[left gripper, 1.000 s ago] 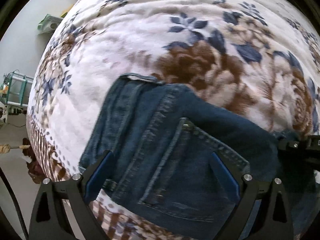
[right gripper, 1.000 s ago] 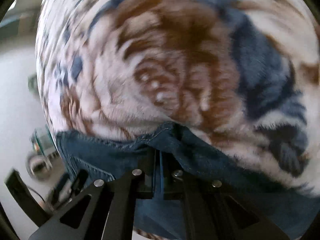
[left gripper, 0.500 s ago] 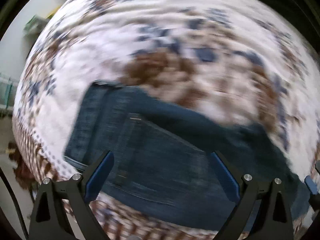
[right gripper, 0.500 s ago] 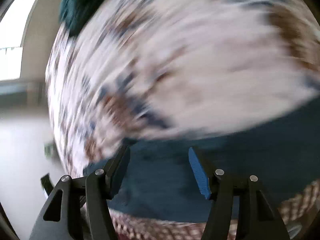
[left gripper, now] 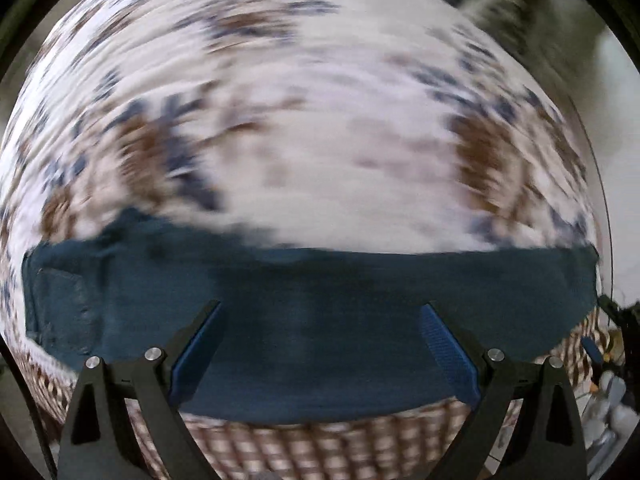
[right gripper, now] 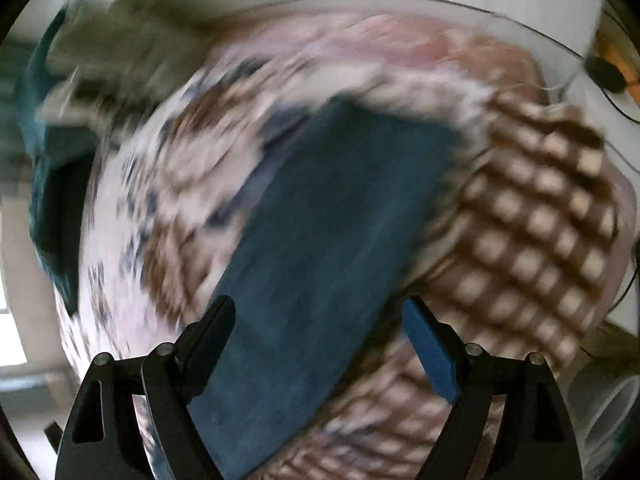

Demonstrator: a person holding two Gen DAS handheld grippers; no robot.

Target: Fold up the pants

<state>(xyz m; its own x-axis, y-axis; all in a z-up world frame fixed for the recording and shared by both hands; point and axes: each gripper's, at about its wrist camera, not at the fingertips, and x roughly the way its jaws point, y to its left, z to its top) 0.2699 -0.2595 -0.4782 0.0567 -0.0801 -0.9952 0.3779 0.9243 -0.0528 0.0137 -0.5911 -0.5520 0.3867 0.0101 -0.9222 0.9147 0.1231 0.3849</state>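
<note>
The pants (left gripper: pixel 320 320), dark blue denim, are laid out in a long band across the near part of a bed covered by a floral blanket (left gripper: pixel 320 140). In the left wrist view the band runs from the left edge almost to the right edge, with a stitched pocket seen at its left end. A checked brown-and-cream border of the blanket (left gripper: pixel 320 448) is seen below the pants, at the near side of the bed. Both views are blurred, so fine detail of the cloth cannot be made out.

The left gripper (left gripper: pixel 320 316) is held wide open above the middle of the pants; nothing is gripped between its blue-padded fingers (left gripper: pixel 448 352). Whether the fingers touch the denim cannot be told.

In the right wrist view the pants (right gripper: pixel 320 240) are seen as a slanted strip running from the lower left to the upper right, with the floral cloth on the left and the checked border (right gripper: pixel 540 220) on the right. The right gripper (right gripper: pixel 320 312) is likewise spread wide, with nothing between its fingers (right gripper: pixel 432 352), and is seen over the near end of the strip. A dark teal cloth (right gripper: pixel 52 200) is seen at the far left edge of that view.
</note>
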